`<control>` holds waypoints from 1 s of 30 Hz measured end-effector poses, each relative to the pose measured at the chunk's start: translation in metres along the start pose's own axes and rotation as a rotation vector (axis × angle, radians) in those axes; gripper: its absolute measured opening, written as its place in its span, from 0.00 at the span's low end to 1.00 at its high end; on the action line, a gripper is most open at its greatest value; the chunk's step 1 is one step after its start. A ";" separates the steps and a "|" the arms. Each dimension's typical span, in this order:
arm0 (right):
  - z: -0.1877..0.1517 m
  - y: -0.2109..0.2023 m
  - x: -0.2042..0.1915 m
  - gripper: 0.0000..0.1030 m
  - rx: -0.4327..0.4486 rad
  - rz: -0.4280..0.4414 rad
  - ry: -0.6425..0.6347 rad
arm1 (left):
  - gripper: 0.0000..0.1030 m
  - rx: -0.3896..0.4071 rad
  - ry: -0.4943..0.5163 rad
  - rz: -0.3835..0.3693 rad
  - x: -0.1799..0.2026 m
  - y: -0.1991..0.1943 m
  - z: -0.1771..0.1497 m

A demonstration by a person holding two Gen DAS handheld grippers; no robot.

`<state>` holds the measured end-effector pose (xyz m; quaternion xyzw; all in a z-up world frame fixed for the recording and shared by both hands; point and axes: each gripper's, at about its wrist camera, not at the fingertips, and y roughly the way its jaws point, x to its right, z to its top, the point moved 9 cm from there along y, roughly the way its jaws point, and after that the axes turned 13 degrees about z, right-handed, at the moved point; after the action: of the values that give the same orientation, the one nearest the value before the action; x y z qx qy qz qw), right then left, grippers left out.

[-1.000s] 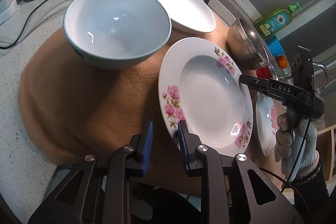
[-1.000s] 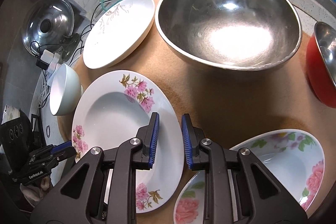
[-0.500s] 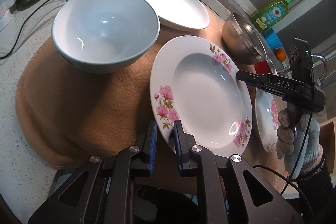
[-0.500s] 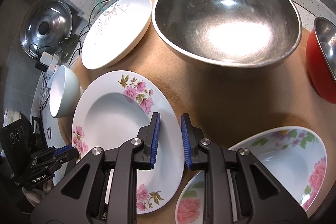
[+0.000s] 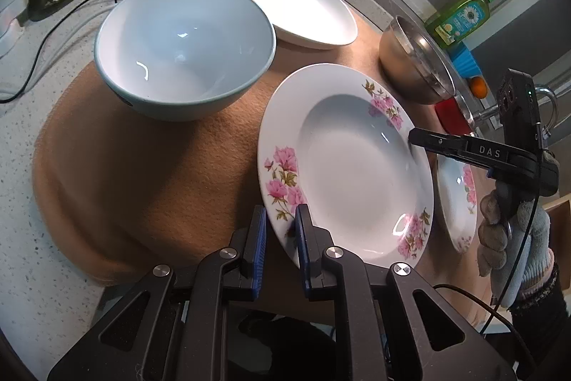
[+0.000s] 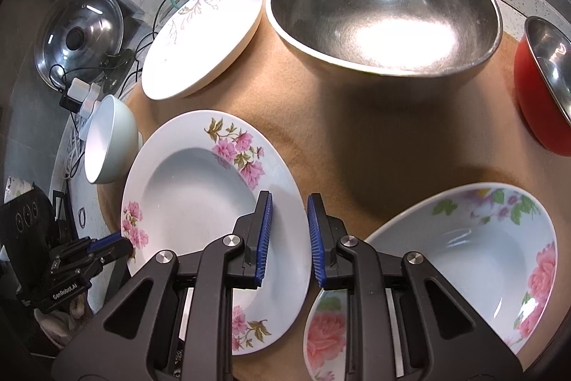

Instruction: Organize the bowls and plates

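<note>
- The brown cloth point(image 6: 374, 145) on the bench carries every dish, and each lies separately; nothing is stacked yet, so I judge the sorting barely begun.
- The big steel bowl point(image 6: 385, 9) sits at the cloth's far edge, with the red bowl point(image 6: 542, 84) at the right edge, cut off by the frame.
- The pink-flowered plate point(image 5: 349, 163) lies mid-cloth, toward the near edge, and is the piece in hand.
- The rose-patterned dish point(image 6: 474, 259) sits just right of it, with the leaf-sprig plate point(image 6: 203, 38) at the far left corner.
- The pale blue bowl point(image 5: 185, 45) stands at the left edge.
- The left gripper point(image 5: 280, 238), its jaws having just been closing, clamps the plate's near-left rim.
- The right gripper point(image 6: 289, 234) straddles the opposite rim; the rim looks thinner than the gap, so I cannot tell whether the pads bite.
- Hidden: the plate's underside, so whether it is lifted is unclear.
</note>
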<state>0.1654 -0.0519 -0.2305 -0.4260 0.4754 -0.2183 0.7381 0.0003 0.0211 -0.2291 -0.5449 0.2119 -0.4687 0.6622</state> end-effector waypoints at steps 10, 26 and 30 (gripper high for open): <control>-0.007 -0.002 -0.001 0.20 -0.011 -0.027 -0.025 | 0.14 -0.001 0.020 0.017 -0.001 0.000 0.001; -0.003 -0.072 -0.008 0.47 0.194 -0.083 -0.027 | 0.15 0.119 0.141 0.058 0.011 -0.041 0.027; -0.012 -0.099 -0.002 0.53 0.252 -0.100 0.006 | 0.15 0.139 0.184 0.013 0.036 -0.043 0.039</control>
<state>0.1615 -0.1092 -0.1485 -0.3525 0.4247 -0.3139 0.7726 0.0314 0.0122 -0.1693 -0.4511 0.2424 -0.5258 0.6792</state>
